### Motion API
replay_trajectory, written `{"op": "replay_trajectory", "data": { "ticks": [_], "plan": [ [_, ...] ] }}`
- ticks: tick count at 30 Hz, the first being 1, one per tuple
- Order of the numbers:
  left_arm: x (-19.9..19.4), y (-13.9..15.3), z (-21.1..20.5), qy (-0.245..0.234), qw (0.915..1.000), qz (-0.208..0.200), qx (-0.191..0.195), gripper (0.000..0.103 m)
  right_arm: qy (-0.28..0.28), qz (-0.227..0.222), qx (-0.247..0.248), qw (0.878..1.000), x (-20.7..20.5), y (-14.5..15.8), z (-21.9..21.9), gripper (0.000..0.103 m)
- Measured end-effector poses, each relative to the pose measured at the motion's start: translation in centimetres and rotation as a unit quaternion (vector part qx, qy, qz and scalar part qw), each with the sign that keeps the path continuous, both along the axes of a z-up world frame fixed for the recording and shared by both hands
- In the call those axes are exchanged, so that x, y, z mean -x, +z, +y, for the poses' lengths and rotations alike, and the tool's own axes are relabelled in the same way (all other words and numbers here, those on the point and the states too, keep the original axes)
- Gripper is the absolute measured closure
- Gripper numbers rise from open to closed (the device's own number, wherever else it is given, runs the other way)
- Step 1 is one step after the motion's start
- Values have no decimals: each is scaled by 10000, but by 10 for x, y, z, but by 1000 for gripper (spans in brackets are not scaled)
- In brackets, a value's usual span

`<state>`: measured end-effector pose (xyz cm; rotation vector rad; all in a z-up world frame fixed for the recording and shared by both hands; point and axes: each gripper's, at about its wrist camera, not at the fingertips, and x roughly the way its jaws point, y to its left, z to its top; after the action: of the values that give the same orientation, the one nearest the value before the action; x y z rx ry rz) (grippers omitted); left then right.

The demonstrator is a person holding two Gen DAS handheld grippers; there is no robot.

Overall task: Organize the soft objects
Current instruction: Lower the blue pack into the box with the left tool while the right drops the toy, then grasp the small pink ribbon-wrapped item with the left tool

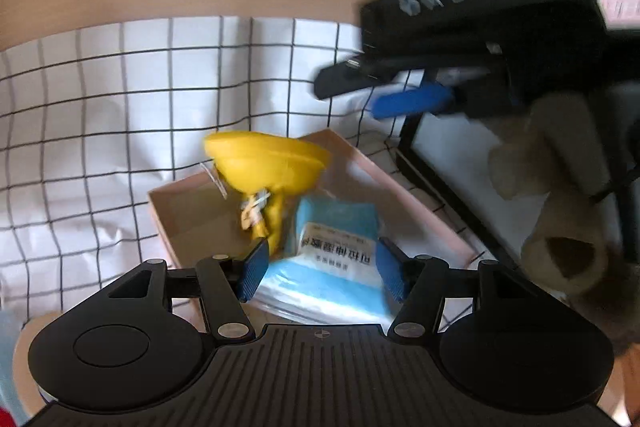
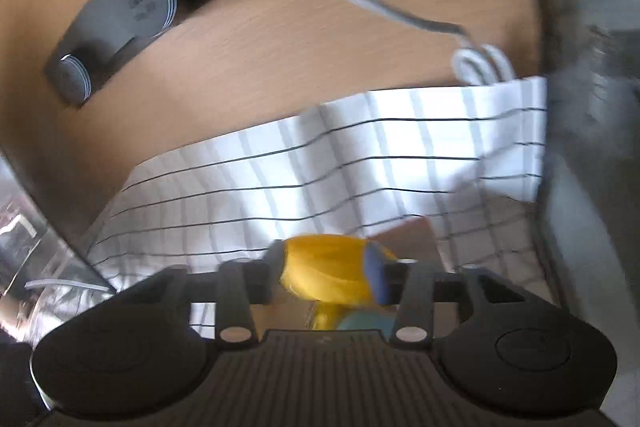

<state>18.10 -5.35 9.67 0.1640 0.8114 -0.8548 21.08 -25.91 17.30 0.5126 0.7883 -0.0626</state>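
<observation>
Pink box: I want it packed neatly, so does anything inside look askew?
Yes. In the pink box, the yellow soft toy stands tipped on its narrow end, wide end up, instead of lying down. The blue packet beside it looks slanted, its far end raised. Blur hides finer detail.

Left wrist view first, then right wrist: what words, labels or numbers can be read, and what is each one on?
"可拉伸湿敷", then one unclear character: white label on the blue packet, seen upside down and blurred, so the reading is tentative.
Smaller lines on the same label: too blurred to read.
Pink label at the right edge: dark marks, unreadable.
Grey disc on the dark base, right wrist view: marks too blurred to read.
</observation>
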Motion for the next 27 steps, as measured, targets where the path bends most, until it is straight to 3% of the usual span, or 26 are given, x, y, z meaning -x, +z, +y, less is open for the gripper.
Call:
{"op": "replay_trajectory", "data": {
  "ticks": [5, 9, 11, 13, 14, 18, 20, 27],
  "plan": [
    [16, 19, 41, 336, 9989, 6, 337, 39, 158, 225, 377, 9989, 25, 2, 17, 43],
    [36, 28, 84, 632, 9971, 42, 415, 39, 747, 747, 189, 9942, 26, -34, 53, 43],
    [44, 30, 107, 750, 9964, 73, 395, 40, 850, 904, 736, 9895, 33, -50, 74, 44],
    [52, 32, 132, 886, 9952, 98, 404, 40, 740, 939, 1819, 9760, 41, -59, 87, 47],
    [54, 33, 144, 982, 9943, 103, 412, 40, 652, 989, 1937, 9739, 44, -64, 83, 47],
    [62, 28, 193, 1526, 9871, 245, 431, 40, 320, 1102, 1453, 9827, 50, -67, 58, 47],
    [62, 23, 215, 1741, 9832, 339, 433, 40, 321, 1077, 1514, 9821, 55, -59, 63, 47],
    [60, 24, 302, 2305, 9720, 198, 417, 40, 990, 465, 1286, 9856, 47, 3, 157, 38]
  ]
}}
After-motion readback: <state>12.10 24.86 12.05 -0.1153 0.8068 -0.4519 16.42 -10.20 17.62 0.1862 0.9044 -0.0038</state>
